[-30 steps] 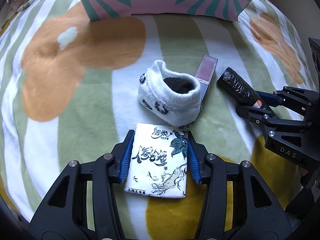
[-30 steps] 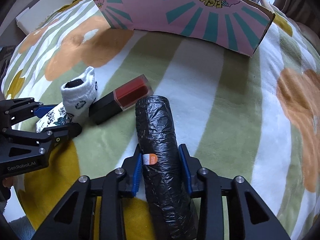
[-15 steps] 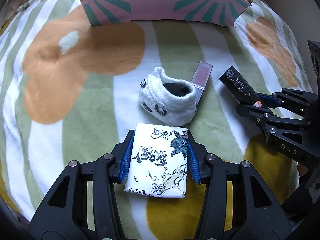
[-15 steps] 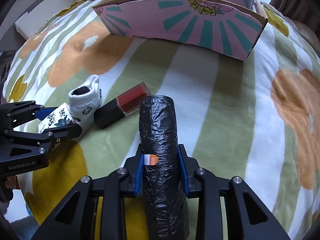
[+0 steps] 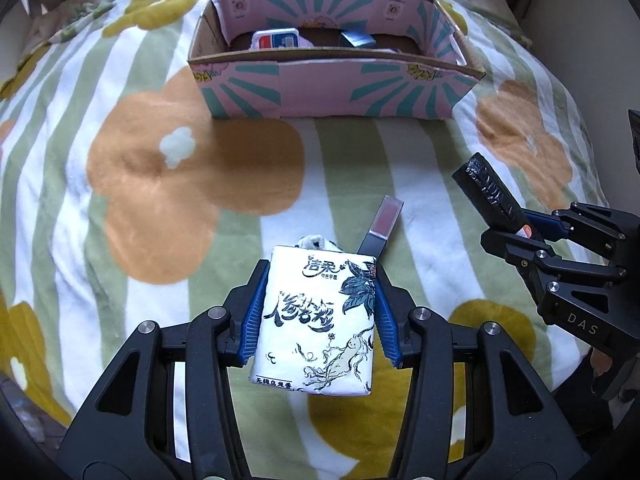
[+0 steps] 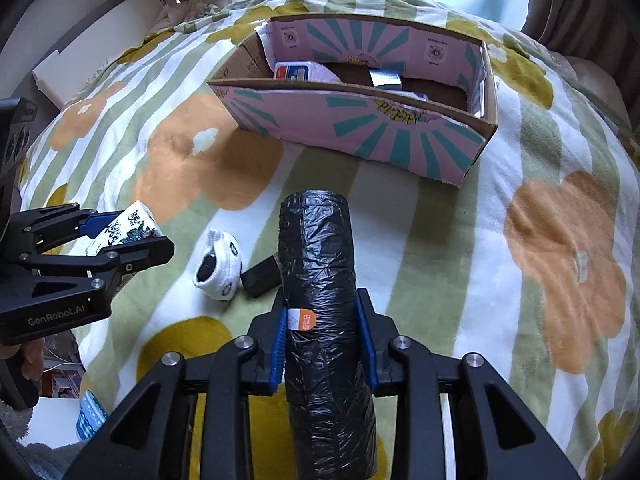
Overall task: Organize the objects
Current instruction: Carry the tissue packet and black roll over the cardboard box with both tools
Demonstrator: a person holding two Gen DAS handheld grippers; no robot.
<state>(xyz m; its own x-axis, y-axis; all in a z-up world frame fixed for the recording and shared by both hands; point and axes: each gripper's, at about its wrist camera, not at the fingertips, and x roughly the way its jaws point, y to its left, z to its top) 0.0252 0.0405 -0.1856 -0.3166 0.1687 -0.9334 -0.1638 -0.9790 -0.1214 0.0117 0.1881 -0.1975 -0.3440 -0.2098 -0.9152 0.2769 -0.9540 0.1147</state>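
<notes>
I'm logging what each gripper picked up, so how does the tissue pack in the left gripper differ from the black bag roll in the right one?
The tissue pack is white, flat and rectangular with black printed lettering and drawings; the bag roll is plain glossy black, crinkled and cylindrical, with a small orange label. The roll sticks out well past the right gripper fingertips; the pack reaches only a little past the left gripper tips. Both are clamped between blue pads, lifted off the blanket.
</notes>
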